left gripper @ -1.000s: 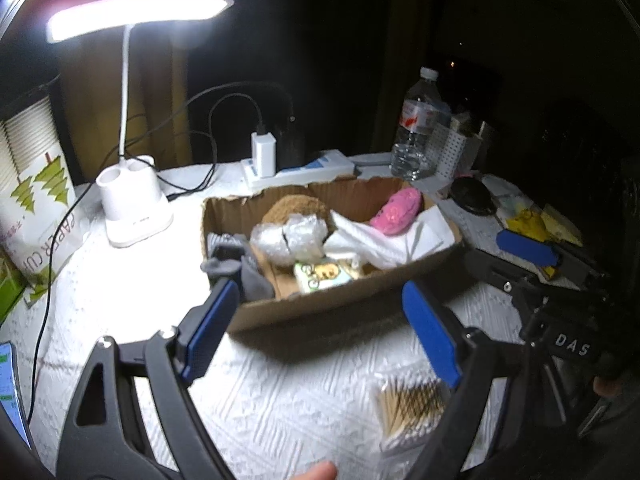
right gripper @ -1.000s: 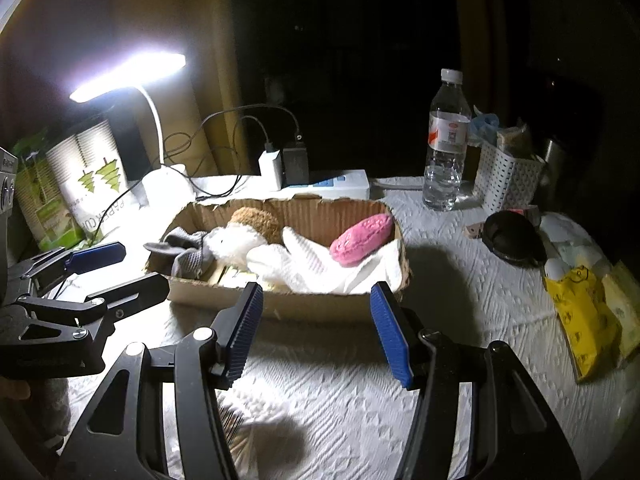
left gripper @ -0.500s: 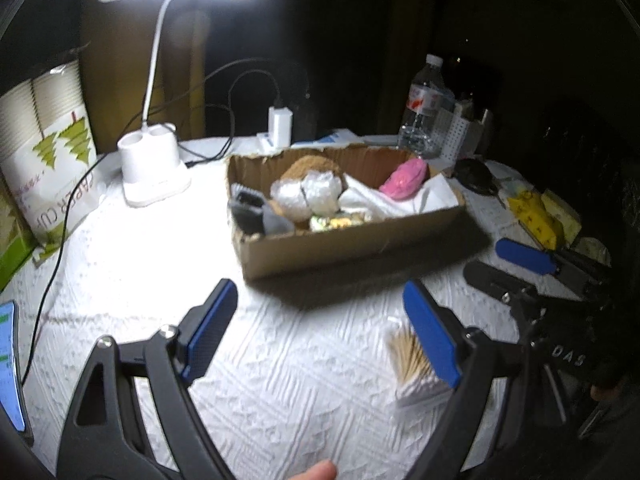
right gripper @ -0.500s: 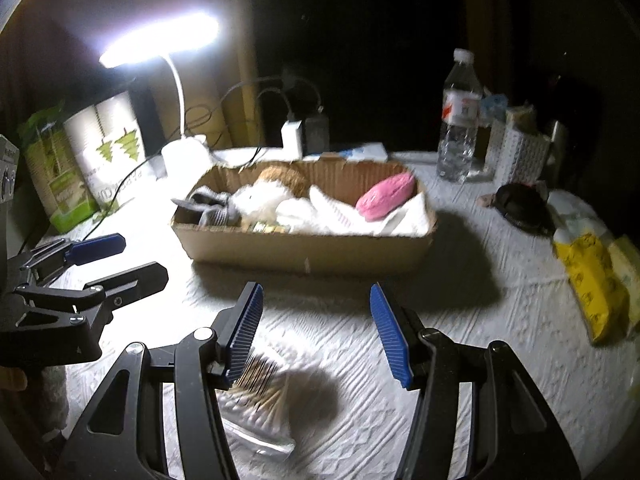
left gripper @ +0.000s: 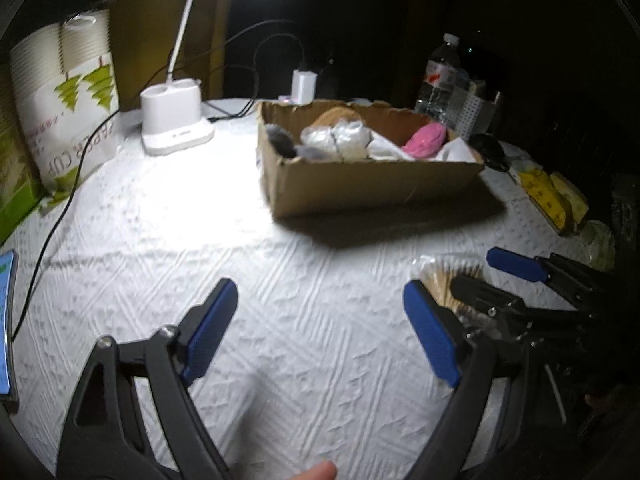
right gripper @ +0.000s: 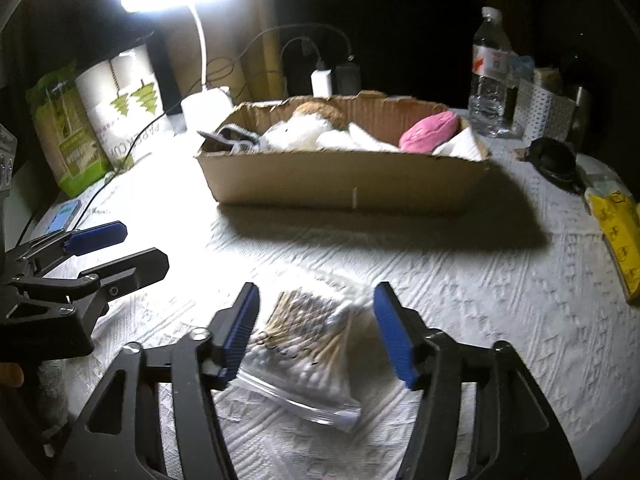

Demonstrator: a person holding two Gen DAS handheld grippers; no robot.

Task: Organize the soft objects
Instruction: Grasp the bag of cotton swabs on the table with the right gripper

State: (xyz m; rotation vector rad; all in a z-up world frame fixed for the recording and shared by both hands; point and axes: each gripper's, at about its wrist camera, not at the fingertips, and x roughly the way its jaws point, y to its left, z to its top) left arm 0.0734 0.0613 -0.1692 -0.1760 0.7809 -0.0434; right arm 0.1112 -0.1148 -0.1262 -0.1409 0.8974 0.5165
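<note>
Cotton swabs in a clear zip bag (right gripper: 310, 356) lie flat on the white textured tablecloth (right gripper: 480, 300), directly between and just below the blue pads of the right gripper (right gripper: 316, 330). Its jaws stand wide, one pad on each side of the bag, and neither pad visibly touches it. From the left wrist view the same bag (left gripper: 448, 280) shows only partly, beyond that gripper's right-hand pad and partly hidden by the right gripper's dark fingers (left gripper: 516, 284).

Ahead of the right jaws, well past the bag, sits the cardboard box (right gripper: 344, 184) holding the soft things: a pink plush (right gripper: 430, 130) toward its right end, a white fluffy toy (right gripper: 296, 132) with a brown one behind it near the middle, white cloth between them, and a grey item (right gripper: 232, 138) at the left end.

The left gripper (left gripper: 320, 328) hangs over bare tablecloth, jaws wide and holding nothing; the box lies ahead of it and slightly to its right.

Farther out, a white desk lamp (right gripper: 200, 48) stands behind the box's left end, a paper cup pack (left gripper: 68, 108) far left of the jaws, a water bottle (right gripper: 490, 76) behind the box's right end, and a yellow packet (right gripper: 618, 232) at the far right.
</note>
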